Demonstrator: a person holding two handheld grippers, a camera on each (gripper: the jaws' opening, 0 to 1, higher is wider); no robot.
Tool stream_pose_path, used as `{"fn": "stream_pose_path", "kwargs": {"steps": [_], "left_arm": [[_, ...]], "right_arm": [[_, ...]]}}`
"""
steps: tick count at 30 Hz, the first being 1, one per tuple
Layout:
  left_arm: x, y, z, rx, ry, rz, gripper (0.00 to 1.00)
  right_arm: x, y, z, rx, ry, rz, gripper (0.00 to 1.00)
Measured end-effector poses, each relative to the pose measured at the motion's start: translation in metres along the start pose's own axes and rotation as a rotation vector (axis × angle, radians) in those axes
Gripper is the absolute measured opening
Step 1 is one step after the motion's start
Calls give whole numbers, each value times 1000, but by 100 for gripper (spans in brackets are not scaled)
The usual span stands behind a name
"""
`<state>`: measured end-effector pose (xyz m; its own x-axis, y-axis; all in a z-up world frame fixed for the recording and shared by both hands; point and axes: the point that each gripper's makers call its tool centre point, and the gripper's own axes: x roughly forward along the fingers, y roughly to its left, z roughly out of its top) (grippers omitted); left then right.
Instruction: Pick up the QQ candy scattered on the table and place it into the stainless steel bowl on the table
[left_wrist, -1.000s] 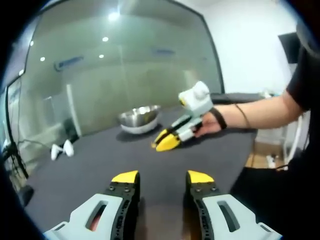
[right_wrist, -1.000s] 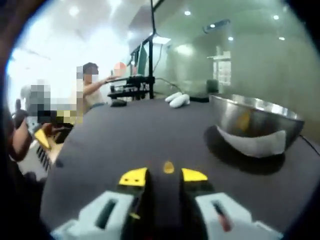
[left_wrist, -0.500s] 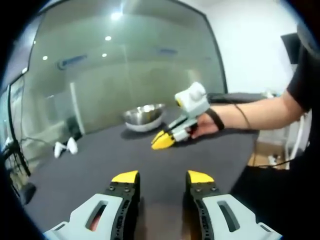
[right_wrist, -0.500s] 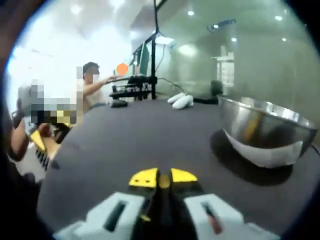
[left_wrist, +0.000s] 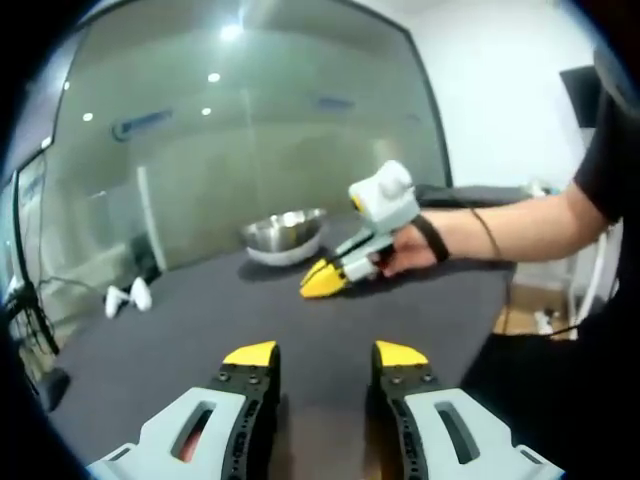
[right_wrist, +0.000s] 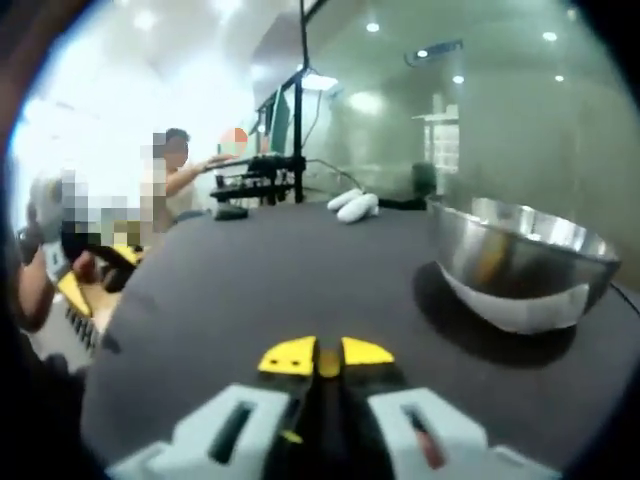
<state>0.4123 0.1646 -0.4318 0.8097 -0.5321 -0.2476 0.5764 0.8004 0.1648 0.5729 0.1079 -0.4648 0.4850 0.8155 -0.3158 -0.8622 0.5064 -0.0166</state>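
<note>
Pinching a small yellow QQ candy (right_wrist: 329, 362) between its closed tips, the right gripper (right_wrist: 325, 357) sits low over the dark table (right_wrist: 250, 270), with the stainless steel bowl (right_wrist: 522, 270) ahead and to its right, near. The left gripper (left_wrist: 324, 353) hangs back with jaws apart and empty, well away from the bowl (left_wrist: 285, 235). The left gripper view shows the right gripper (left_wrist: 322, 279) just short of the bowl, while the candy itself reads from the right gripper view.

Stainless steel bowl (right_wrist: 520, 265): one, on the counter (right_wrist: 290, 285).
QQ candy (right_wrist: 328, 362): one, a yellow piece pinched between the right gripper's (right_wrist: 326, 355) fingers.
Grippers: two, the right one and the left gripper (left_wrist: 324, 354).
White controllers (right_wrist: 352, 203): two, lying together at the counter's far edge.
Counter: one, dark.
</note>
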Motion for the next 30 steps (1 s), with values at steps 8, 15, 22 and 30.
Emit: {"fn": "stream_pose_path", "kwargs": {"steps": [8,15,22,30], "left_arm": [[2,1,-1,-8,-3,2,38],[8,-5,1,1,-4,-17,38],[10,-8,6,1,-15,-20,38],[9,-9,6,11,-8,-24,38]], "right_arm": [[-39,-38,13,102,-79,-128,9],[-71,-62,28,118,-138,-219,9],[-83,-92,62,15,-205,-324,8],[-66,-140,97,-12,-166,-428,9]]}}
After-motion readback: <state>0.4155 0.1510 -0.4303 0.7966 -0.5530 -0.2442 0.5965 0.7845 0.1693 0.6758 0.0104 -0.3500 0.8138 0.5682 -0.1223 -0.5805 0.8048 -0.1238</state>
